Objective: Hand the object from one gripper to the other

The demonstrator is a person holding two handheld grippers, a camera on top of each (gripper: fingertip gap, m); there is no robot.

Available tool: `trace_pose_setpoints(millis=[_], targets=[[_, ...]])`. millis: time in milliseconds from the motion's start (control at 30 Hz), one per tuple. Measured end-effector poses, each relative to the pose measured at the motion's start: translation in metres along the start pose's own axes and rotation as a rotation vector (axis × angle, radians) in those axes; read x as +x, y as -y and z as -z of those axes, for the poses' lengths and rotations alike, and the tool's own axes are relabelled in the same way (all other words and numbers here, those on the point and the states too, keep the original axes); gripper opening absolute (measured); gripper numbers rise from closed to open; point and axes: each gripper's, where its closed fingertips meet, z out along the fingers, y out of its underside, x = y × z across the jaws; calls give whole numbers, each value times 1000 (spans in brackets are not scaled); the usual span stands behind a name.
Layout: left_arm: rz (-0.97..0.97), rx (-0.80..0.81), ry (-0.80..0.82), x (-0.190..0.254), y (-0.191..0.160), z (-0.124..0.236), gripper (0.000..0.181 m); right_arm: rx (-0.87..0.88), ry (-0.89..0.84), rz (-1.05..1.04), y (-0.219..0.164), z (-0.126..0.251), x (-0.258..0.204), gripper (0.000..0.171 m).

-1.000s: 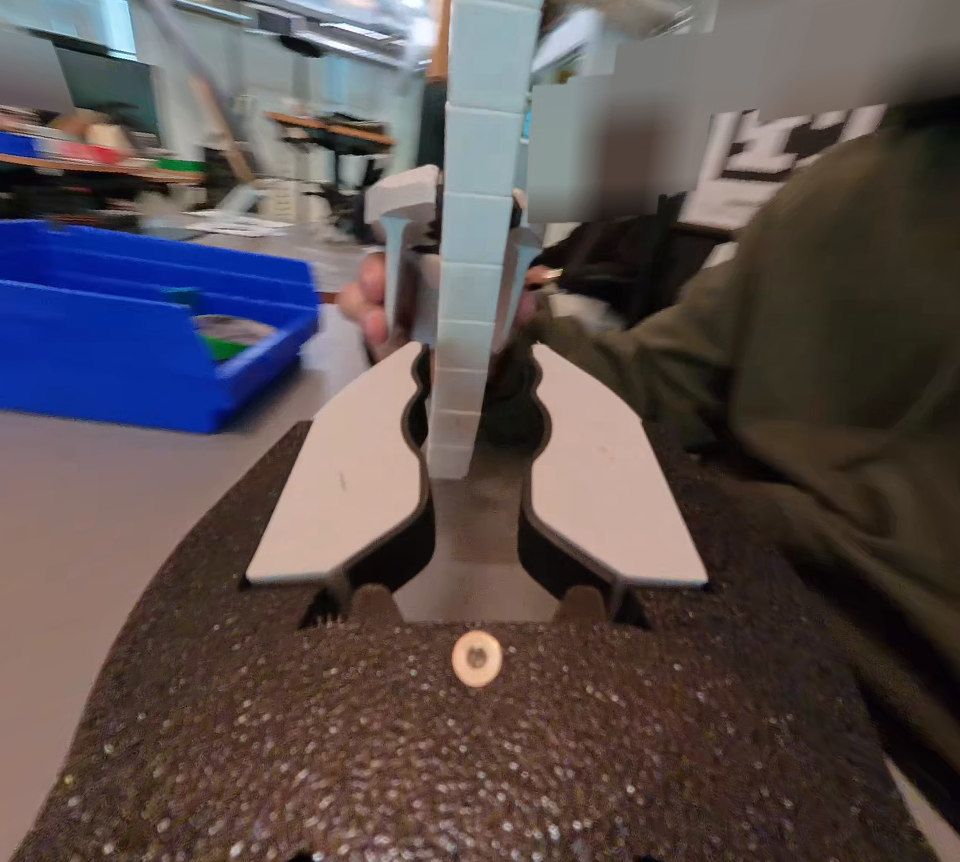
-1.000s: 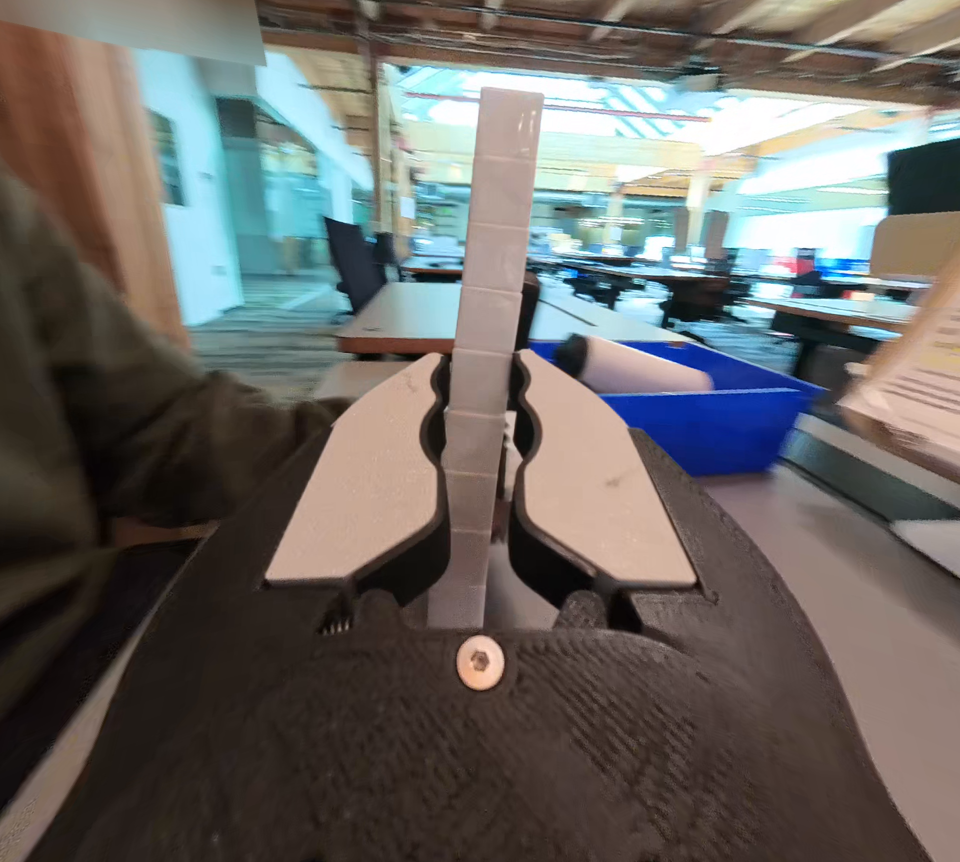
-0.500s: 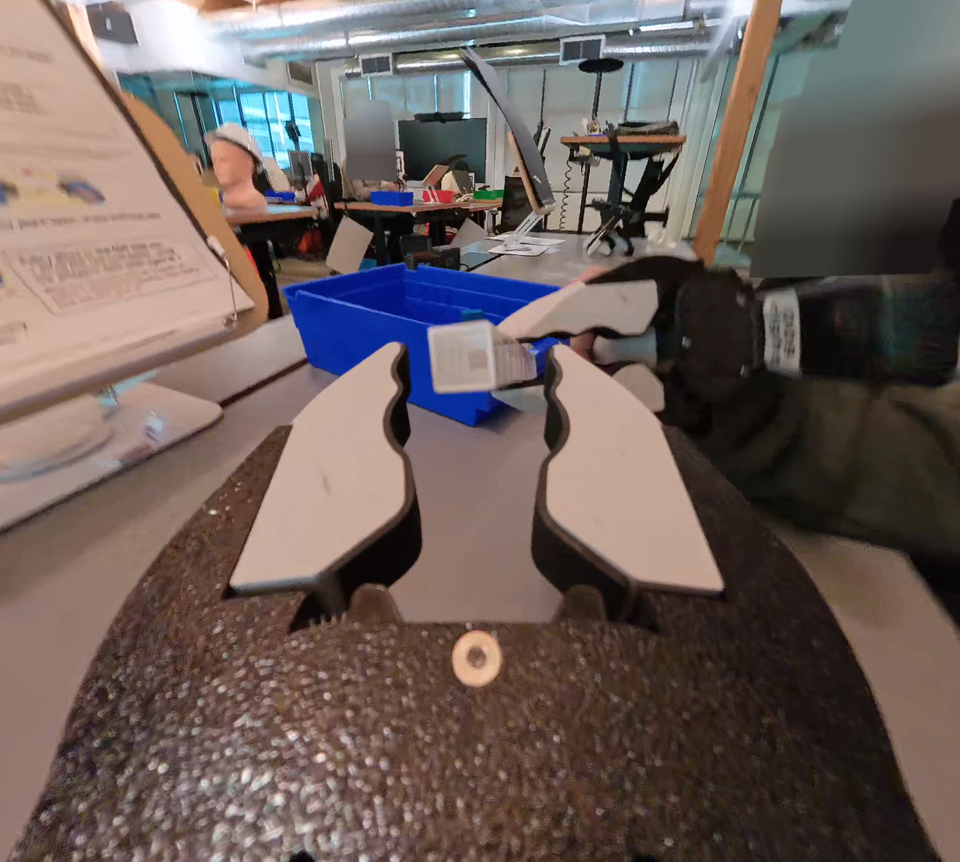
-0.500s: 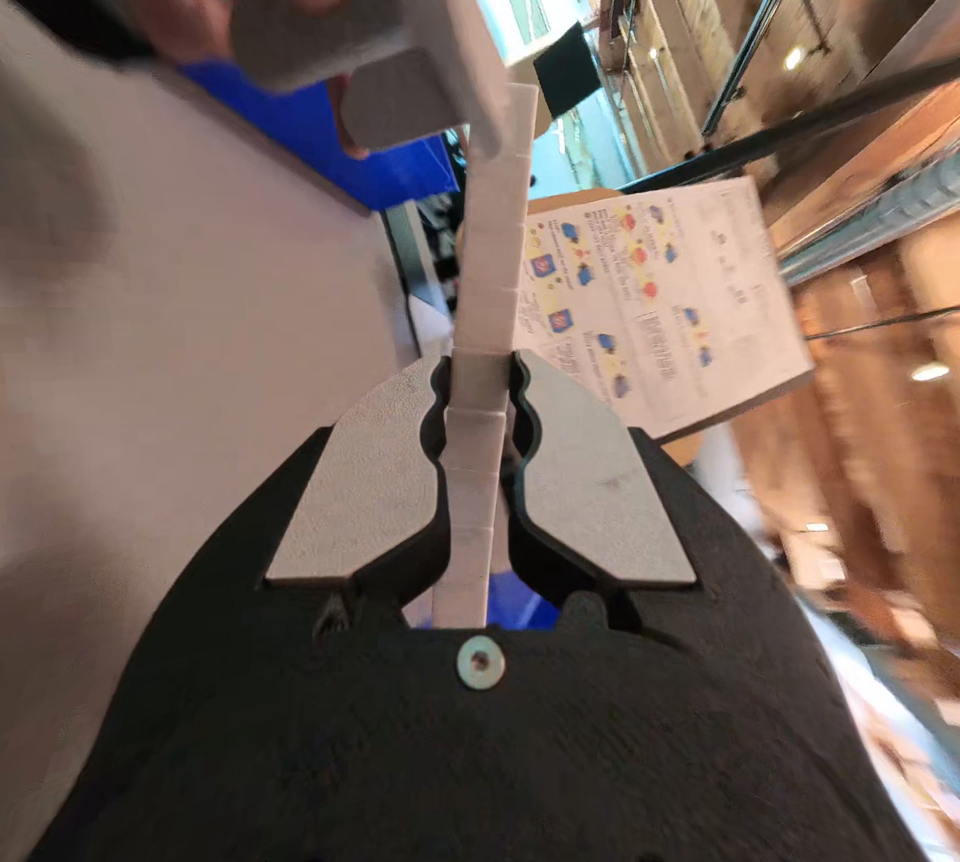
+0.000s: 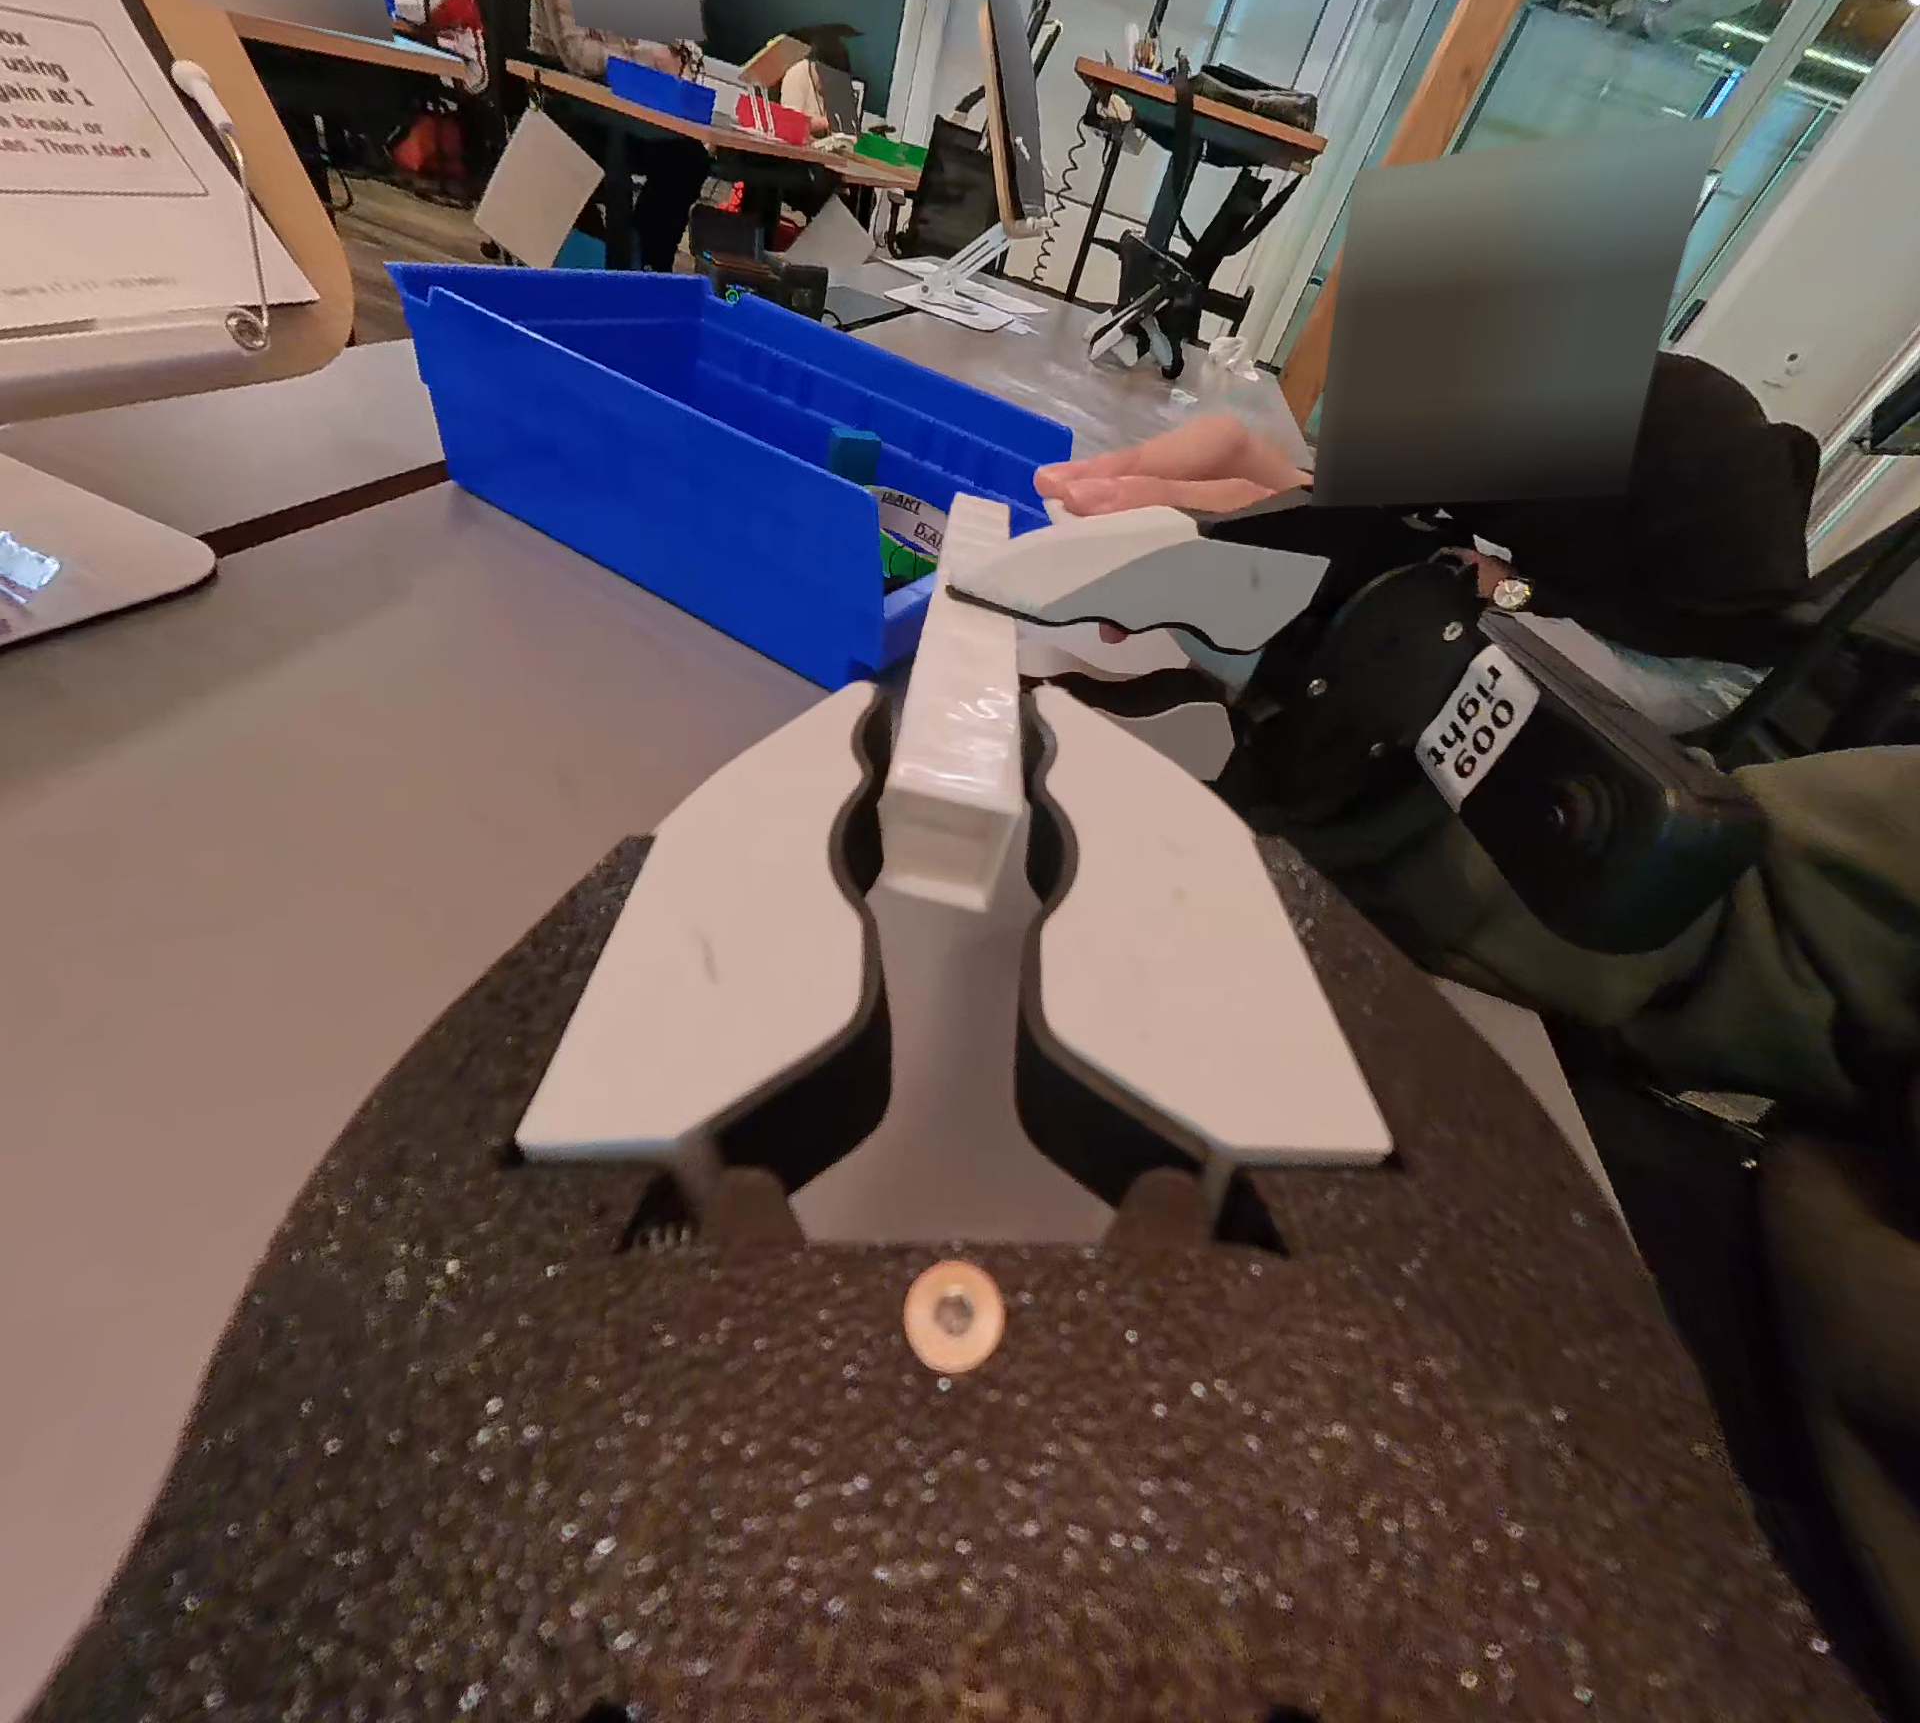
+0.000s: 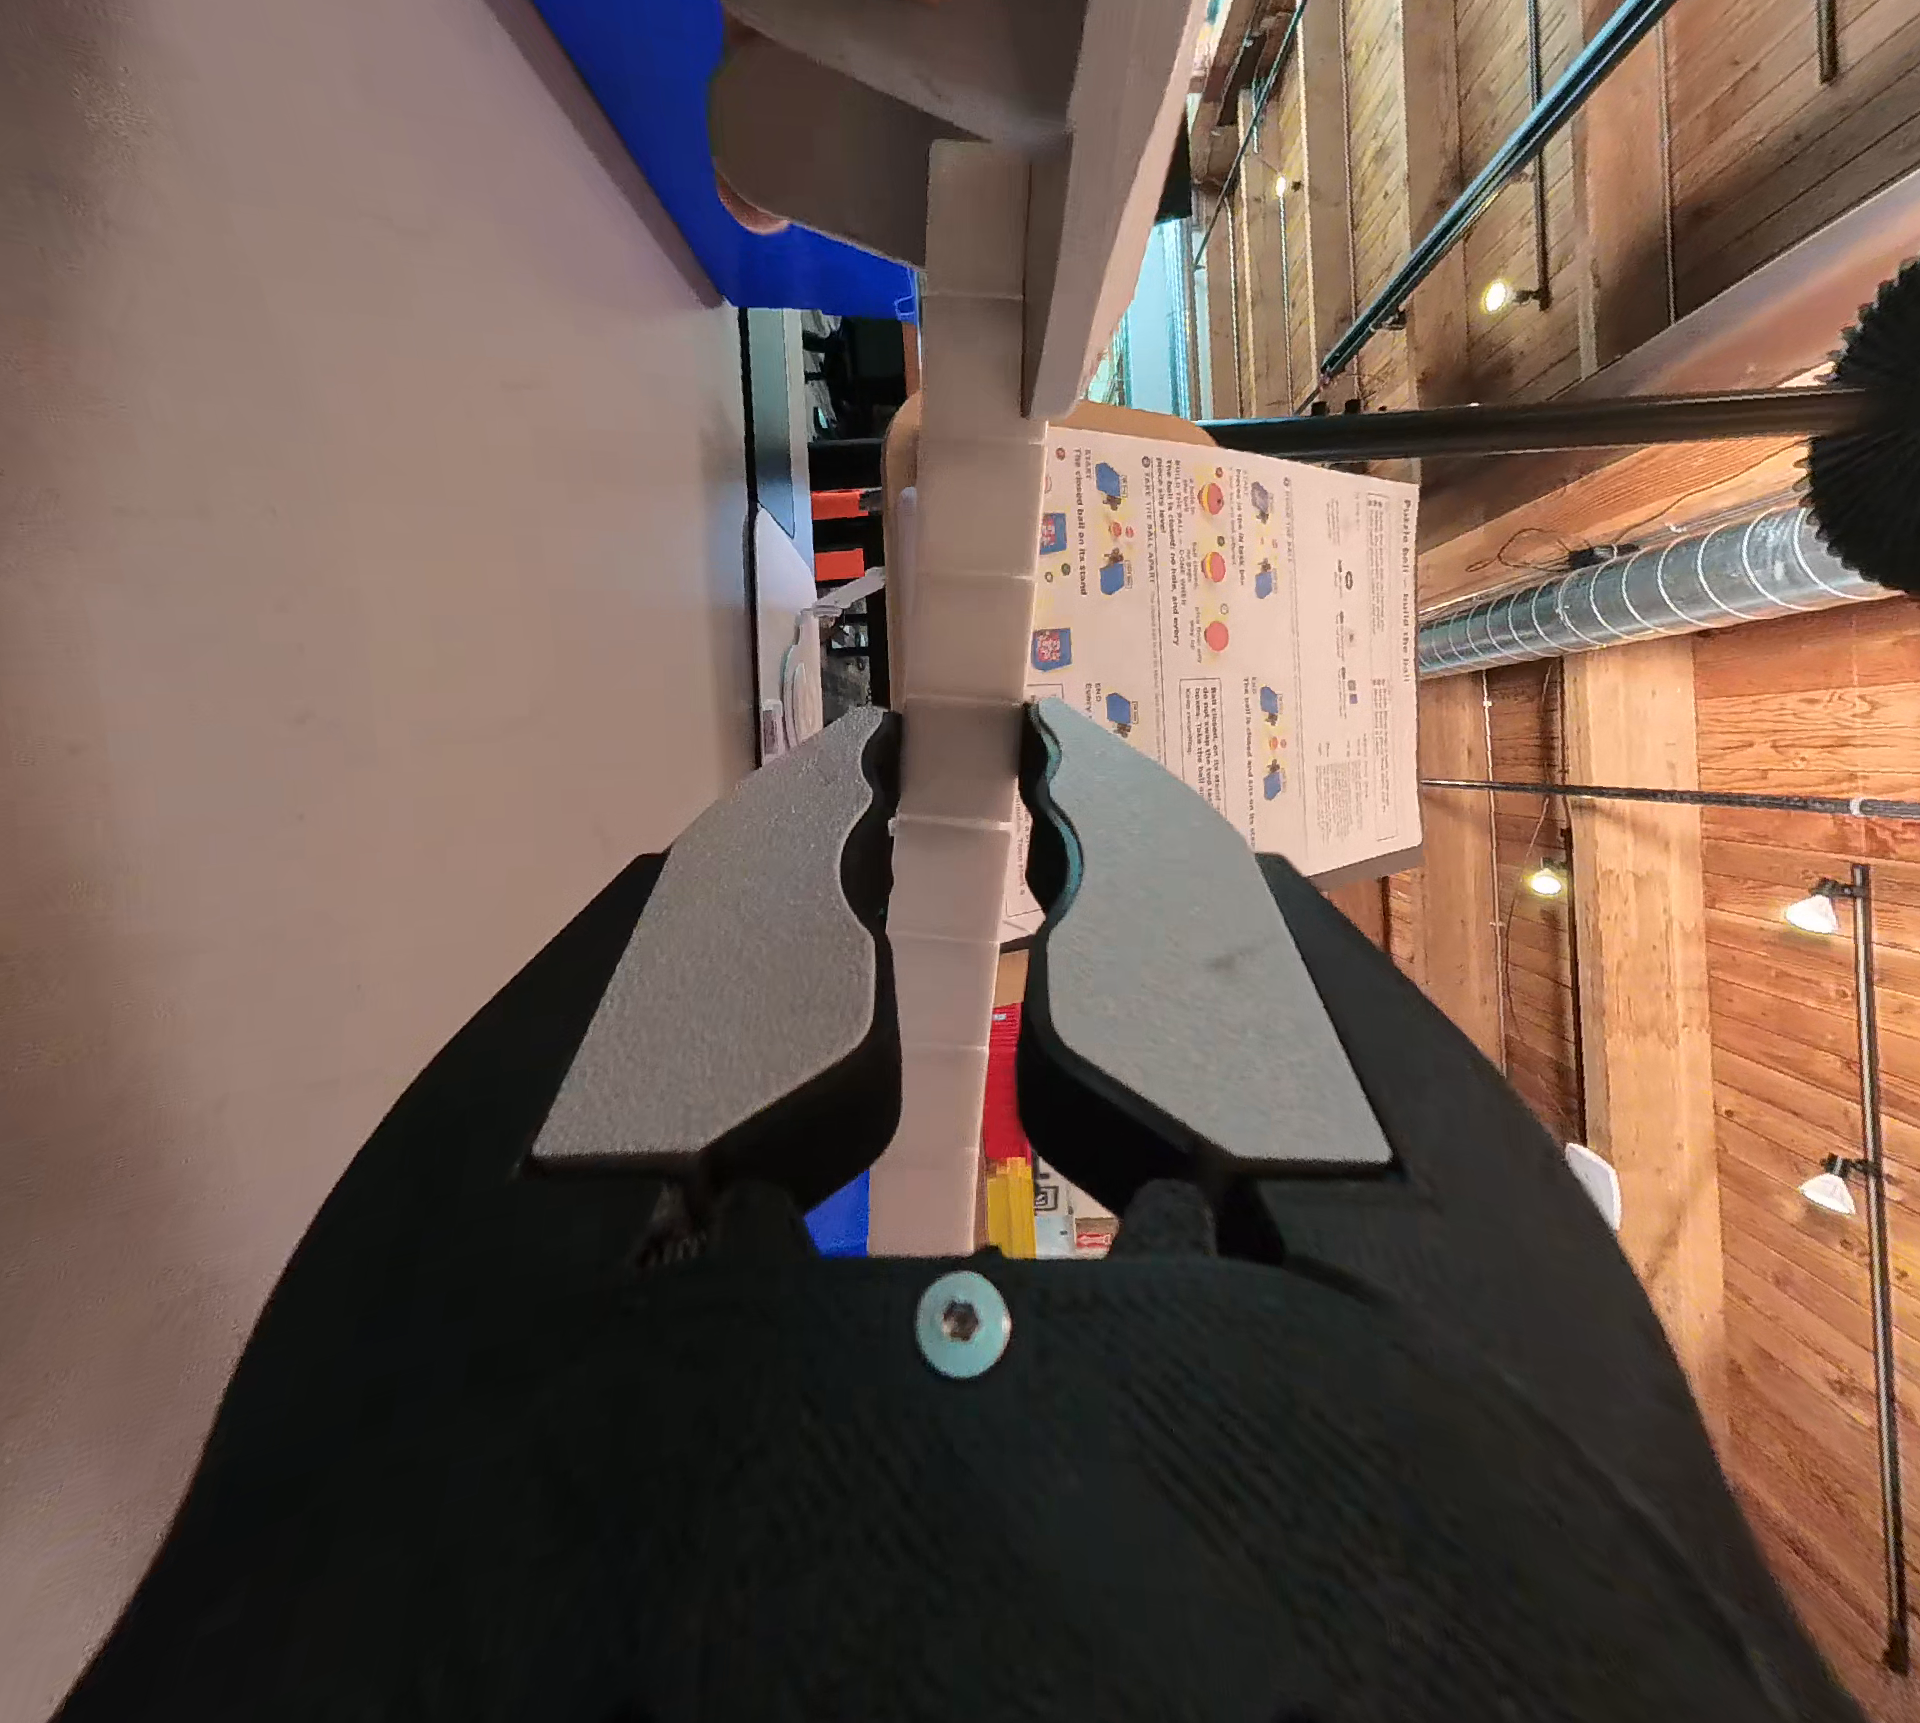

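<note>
I am keeping the right gripper (image 6: 961, 764) clamped on the white bar (image 5: 956, 717) at mid-frame while the left gripper (image 5: 951, 800) is closing narrowly around its near end, touching or not I cannot tell, so releasing early is risking a drop onto the table (image 5: 312, 759)

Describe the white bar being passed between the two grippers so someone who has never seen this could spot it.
Start at the blue bin on the grey table. Just in front of it, the left gripper and right gripper meet, each closed on one end of the white segmented bar. It is the only long, notched white stick there.
</note>
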Motion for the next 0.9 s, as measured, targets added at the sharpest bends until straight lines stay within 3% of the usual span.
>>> trace_pose_setpoints(millis=[167, 367, 533, 600, 767, 900], targets=[[28, 22, 36, -3, 2, -3, 23, -3, -8, -55, -5, -2, -2, 22], [261, 188, 58, -18, 23, 10, 22, -73, -87, -91, -27, -2, 11, 46], [290, 226, 35, -28, 29, 27, 22, -137, -133, -206, -61, 4, 21, 53], [225, 260, -13, -23, 38, 35, 22, -41, -68, -425, -61, 6, 17, 59], [-51, 313, -75, -8, 48, 52, 22, 296, 187, -1289, -46, 15, 30, 89], [-226, 356, -142, 9, 50, 59, 22, 591, 461, -1841, -30, 27, 46, 92]])
